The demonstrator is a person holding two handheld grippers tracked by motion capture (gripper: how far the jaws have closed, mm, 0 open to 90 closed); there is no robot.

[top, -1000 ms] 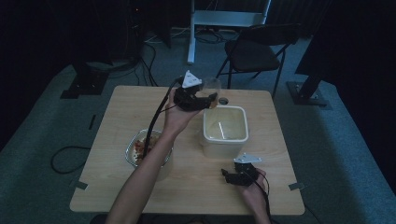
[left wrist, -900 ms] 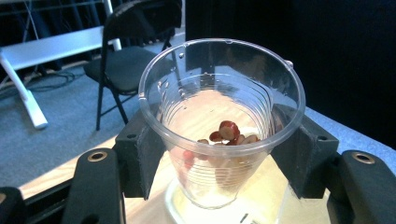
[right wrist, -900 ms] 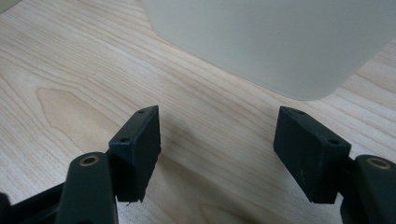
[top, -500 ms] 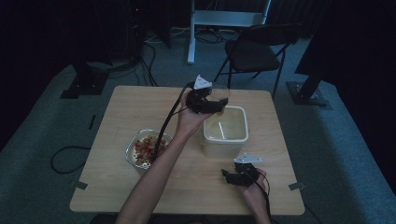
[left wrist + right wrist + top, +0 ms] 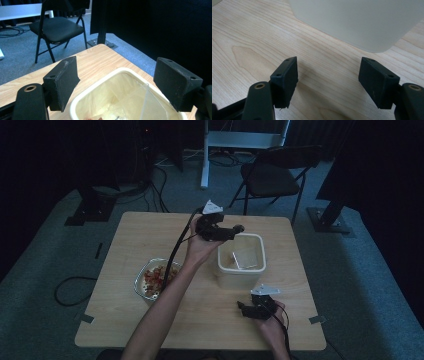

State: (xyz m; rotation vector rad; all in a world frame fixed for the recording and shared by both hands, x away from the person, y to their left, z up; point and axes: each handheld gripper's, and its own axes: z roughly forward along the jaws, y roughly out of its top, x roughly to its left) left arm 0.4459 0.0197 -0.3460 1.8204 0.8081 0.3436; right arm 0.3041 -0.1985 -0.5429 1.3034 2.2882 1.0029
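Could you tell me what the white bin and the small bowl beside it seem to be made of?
The white bin looks like matte plastic: opaque, smooth walls with rounded corners, and a thin clear liner inside. The small bowl is probably clear glass or plastic, since its rim is see-through; which one I cannot tell.

The square cream plastic tub, lined with a clear bag, stands right of centre on the light wooden table and blocks a level path across the middle. The clear glass bowl of red and pale food pieces sits well apart to its left; bare wood lies between them. The near-right corner and far-left quarter are unobstructed. A black folding chair stands beyond the far edge.
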